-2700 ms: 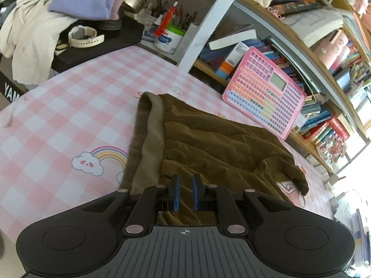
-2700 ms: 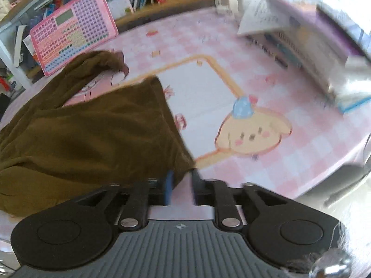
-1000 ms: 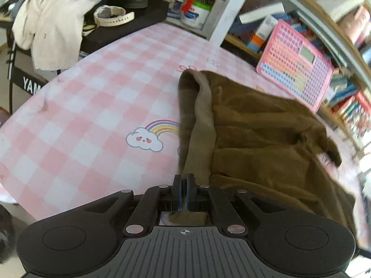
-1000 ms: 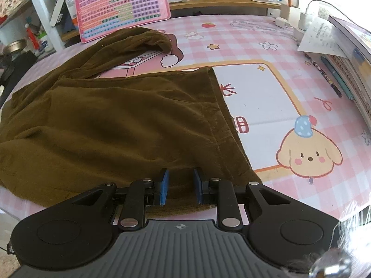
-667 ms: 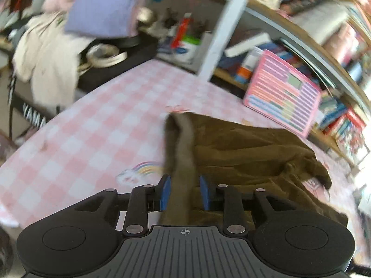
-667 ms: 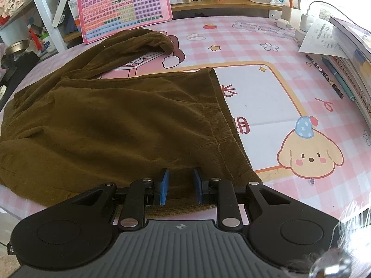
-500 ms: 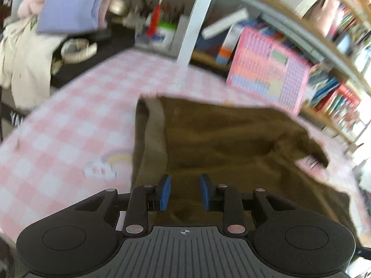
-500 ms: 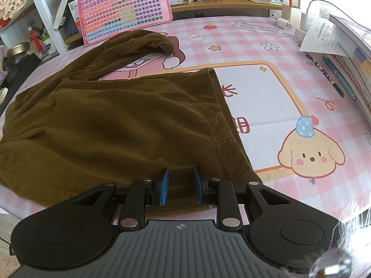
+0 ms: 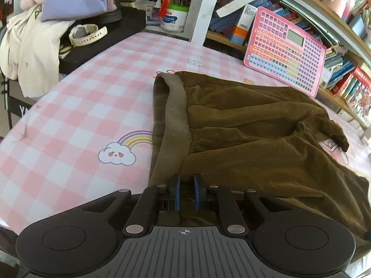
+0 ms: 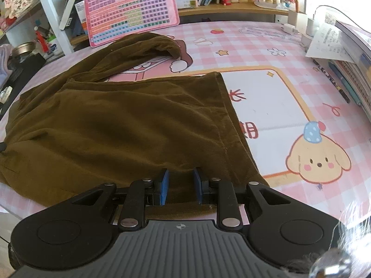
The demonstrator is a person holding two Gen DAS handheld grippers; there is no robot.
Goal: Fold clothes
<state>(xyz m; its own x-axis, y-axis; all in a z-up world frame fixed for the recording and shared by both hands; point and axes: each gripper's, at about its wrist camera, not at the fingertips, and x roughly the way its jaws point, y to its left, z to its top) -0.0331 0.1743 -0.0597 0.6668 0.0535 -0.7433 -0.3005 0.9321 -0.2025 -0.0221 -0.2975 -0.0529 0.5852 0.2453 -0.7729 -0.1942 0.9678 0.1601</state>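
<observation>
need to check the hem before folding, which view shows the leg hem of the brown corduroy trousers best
The right wrist view: the leg hem of the brown corduroy trousers runs unobstructed across the pink checked mat. The left wrist view shows mainly the waistband; the hems lie far off and bunched.

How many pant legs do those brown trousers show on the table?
2. One leg lies flat nearest the right gripper, its hem by the white panel. The other leg runs along the far side, its end bunched below the pink keyboard toy. None looks hidden.
</observation>
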